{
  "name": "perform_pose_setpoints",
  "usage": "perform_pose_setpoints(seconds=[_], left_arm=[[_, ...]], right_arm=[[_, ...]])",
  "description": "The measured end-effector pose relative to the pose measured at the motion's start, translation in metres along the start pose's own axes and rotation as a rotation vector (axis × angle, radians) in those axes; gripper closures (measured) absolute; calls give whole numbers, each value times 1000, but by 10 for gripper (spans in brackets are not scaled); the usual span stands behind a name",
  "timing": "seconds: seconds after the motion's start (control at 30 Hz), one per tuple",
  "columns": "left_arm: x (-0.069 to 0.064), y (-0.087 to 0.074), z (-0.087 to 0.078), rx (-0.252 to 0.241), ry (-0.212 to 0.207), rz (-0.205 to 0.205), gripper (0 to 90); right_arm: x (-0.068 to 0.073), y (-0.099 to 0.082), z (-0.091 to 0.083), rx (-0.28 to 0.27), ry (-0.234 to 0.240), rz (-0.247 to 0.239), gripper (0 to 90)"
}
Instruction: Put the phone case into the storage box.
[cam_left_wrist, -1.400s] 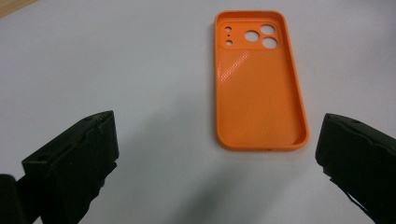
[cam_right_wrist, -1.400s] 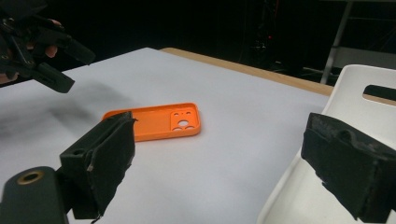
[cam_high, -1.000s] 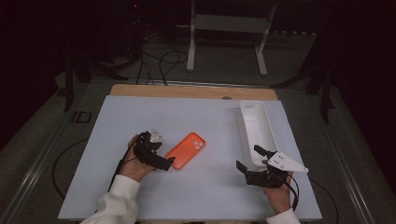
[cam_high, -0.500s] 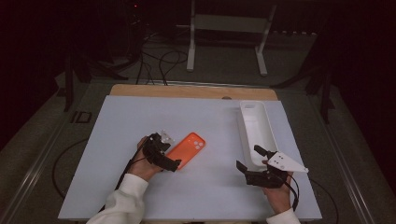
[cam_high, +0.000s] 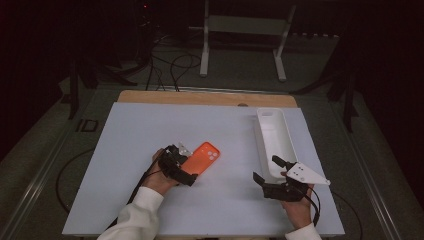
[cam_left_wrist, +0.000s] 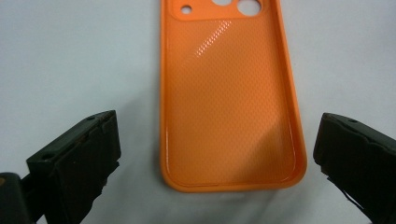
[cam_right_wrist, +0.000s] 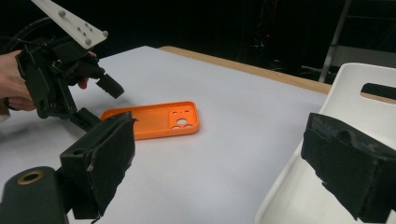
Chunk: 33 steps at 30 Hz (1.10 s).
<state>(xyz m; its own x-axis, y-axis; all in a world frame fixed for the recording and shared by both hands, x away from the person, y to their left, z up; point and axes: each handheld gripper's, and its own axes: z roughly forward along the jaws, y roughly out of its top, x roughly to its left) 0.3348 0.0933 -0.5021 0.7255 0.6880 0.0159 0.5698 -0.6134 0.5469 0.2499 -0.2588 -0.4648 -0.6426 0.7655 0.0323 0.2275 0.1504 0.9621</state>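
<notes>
left gripper (cam_high: 186, 169): mine, moved in from 1 s ago, jaws wide apart, 1 each side of the case's near end, holding nothing
case (cam_left_wrist: 229, 93): orange, flat on table (cam_high: 125, 150), inside up, unmoved
right gripper (cam_high: 270, 172): parked by tray (cam_high: 274, 131), jaws open, empty
meaning: lined up to grab the case; squeeze comes next

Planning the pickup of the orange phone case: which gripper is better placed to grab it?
Left. The left gripper is open with the phone case's near end between its jaws; the right gripper sits apart beside the white tray.
</notes>
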Motion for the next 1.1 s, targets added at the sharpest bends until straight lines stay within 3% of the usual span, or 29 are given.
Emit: perform_pose_setpoints(seconds=[0.47, 0.83, 1.1], left_arm=[[-3, -1, 12, 50, -22, -7, 92], [-3, 0, 14, 50, -16, -35, 87], [-3, 3, 15, 72, -13, -30, 86]], right_arm=[[-1, 0, -1, -3, -1, -1, 97], [0, 0, 1, 0, -1, -2, 97], [1, 0, 2, 1, 3, 0, 97]])
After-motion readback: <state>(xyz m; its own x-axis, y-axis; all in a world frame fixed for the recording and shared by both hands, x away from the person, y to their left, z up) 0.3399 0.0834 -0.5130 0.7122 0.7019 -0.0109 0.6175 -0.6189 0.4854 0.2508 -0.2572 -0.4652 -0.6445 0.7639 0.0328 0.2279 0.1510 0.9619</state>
